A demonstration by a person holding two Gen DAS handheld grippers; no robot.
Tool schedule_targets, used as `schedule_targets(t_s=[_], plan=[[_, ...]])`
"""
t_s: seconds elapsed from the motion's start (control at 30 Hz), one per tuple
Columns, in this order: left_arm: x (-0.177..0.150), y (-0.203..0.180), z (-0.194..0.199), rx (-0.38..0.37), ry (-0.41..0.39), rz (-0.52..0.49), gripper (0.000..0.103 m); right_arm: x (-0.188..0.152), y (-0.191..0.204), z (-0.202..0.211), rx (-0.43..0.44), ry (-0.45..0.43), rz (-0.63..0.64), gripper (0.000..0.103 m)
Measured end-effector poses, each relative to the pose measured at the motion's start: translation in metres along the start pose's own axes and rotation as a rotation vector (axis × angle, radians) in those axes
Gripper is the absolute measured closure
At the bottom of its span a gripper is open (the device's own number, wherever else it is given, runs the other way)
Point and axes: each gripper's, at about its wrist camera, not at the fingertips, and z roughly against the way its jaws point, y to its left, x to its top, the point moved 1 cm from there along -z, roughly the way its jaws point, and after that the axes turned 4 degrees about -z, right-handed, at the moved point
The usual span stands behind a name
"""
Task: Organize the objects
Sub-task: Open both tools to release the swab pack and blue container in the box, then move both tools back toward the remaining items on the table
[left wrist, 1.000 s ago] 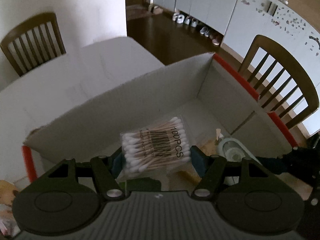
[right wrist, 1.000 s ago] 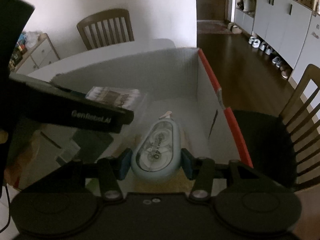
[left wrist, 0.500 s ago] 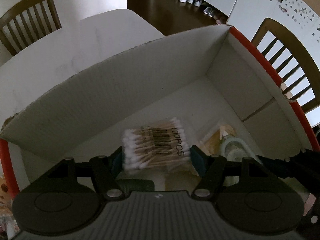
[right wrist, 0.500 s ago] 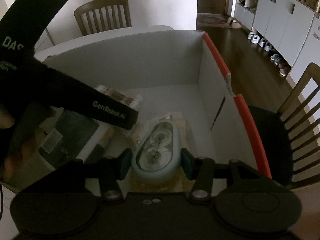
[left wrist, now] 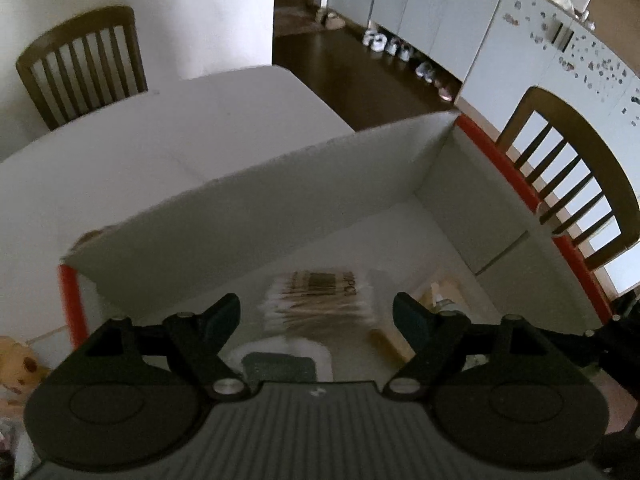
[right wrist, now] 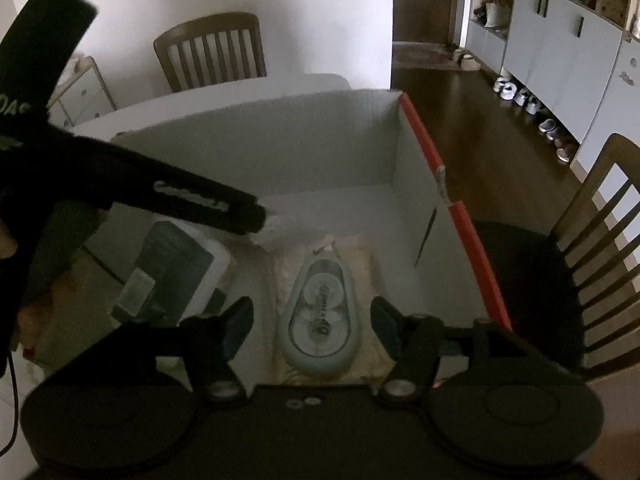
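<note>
Inside the cardboard box (left wrist: 360, 184), the cotton swab pack (left wrist: 320, 300) and correction tape (right wrist: 318, 316) are seen lying on its floor, below the wide-open, empty left gripper (left wrist: 316, 316) and right gripper (right wrist: 312, 324).

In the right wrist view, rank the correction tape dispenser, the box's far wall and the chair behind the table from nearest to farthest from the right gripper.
1. Correction tape dispenser, lying in the box between the open fingers of the right gripper.
2. Box's far wall, straight ahead.
3. Chair, beyond the table, upper left.
</note>
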Motion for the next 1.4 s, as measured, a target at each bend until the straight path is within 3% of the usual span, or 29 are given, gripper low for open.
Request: schedule_targets(t_s=[0.33, 0.73, 1.03, 1.4], plan=[[-0.011, 0.006, 0.049, -0.045, -0.087, 0.005, 0.020, -0.007, 0.006, 0.038, 0.005, -0.055, -0.003, 0.035], [-0.060, 0.033, 0.125, -0.076, -0.209, -0.029, 0.020, -0.014, 0.053, 0.077, 0.031, -0.114, 0.003, 0.032], [-0.105, 0.079, 0.172, -0.090, -0.248, -0.038, 0.020, -0.025, 0.120, 0.089, 0.051, -0.129, 0.045, 0.030], [-0.159, 0.154, 0.204, -0.054, -0.250, -0.040, 0.020, -0.045, 0.186, 0.084, 0.098, -0.136, 0.039, 0.016]])
